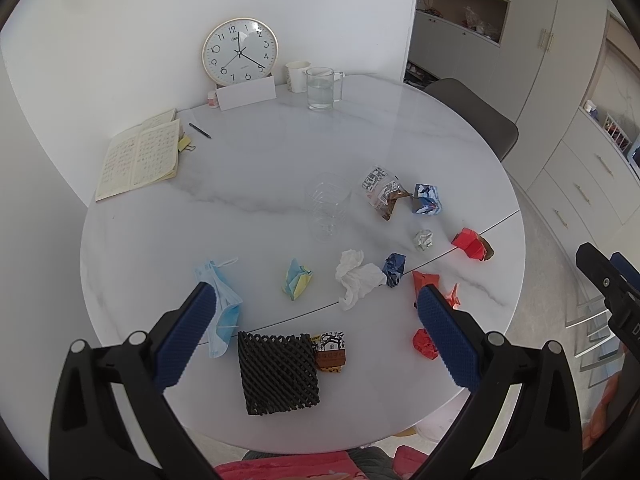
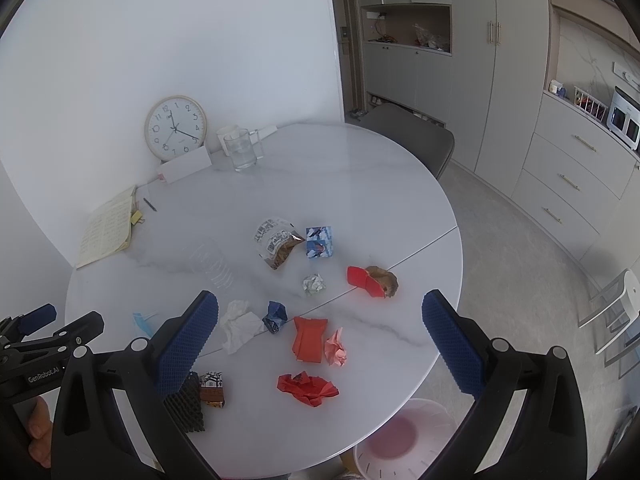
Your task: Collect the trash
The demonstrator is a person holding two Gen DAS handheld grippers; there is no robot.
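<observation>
We hold both tongs up over the round white marble table (image 1: 248, 200), and nothing is picked up yet. The left gripper (image 1: 316, 320) is wide open and empty, and the right gripper (image 2: 320, 332) is wide open and empty too.

The trash lies all over the near half of the table. We think the best first grab for the left tongs is the black foam net sleeve (image 1: 280, 372) — it sits right at the near edge, under the open jaws. Its long side runs from near to far, tipped a little left at the far end. So we should come straight down and pinch across its short side.

The white bin with a pink inside (image 2: 400, 440) waits on the floor, just past the near right edge of the table — trash goes there.
</observation>
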